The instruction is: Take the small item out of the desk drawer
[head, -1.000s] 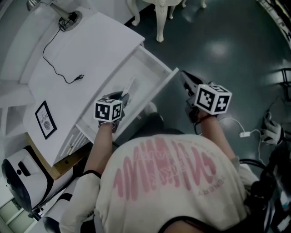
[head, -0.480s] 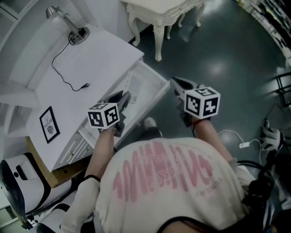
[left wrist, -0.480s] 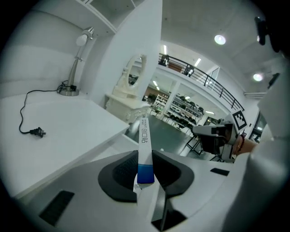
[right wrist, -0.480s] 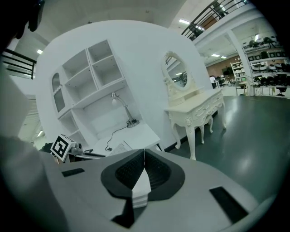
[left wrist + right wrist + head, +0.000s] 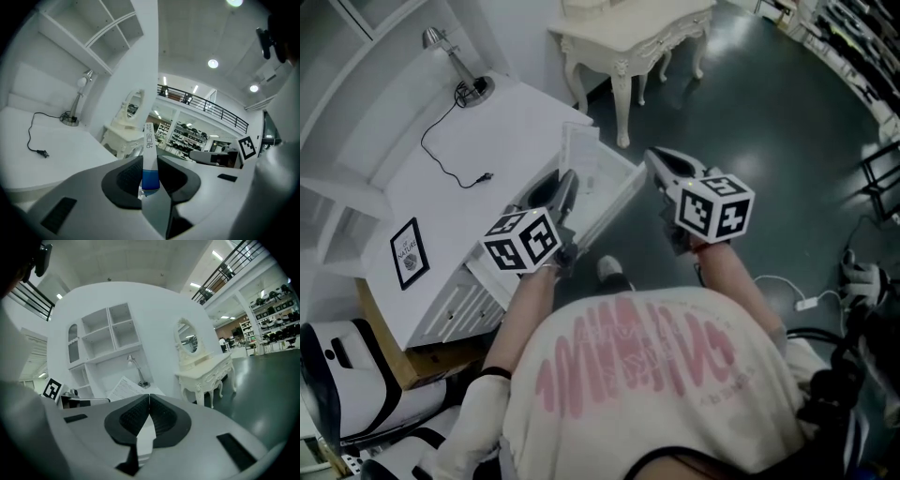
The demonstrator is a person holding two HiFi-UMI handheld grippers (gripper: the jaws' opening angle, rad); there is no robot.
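Observation:
My left gripper (image 5: 565,192) is shut on a flat white box with a blue end (image 5: 149,154). Seen from the left gripper view, the box stands up edge-on between the dark pads (image 5: 126,180). From the head view the box (image 5: 581,155) rises above the open white desk drawer (image 5: 623,183). My right gripper (image 5: 661,167) hangs to the right of the drawer's corner, over the dark floor. Its jaws are shut with nothing between them (image 5: 149,401).
The white desk (image 5: 502,141) carries a lamp (image 5: 455,66), a loose black cable (image 5: 455,159) and a small framed picture (image 5: 410,253). A cream ornate table (image 5: 628,37) stands behind the desk. A cardboard box (image 5: 394,347) and a white device (image 5: 337,375) sit at lower left.
My left gripper has risen out of the drawer with the box in it. The right gripper has shifted slightly left, still shut.

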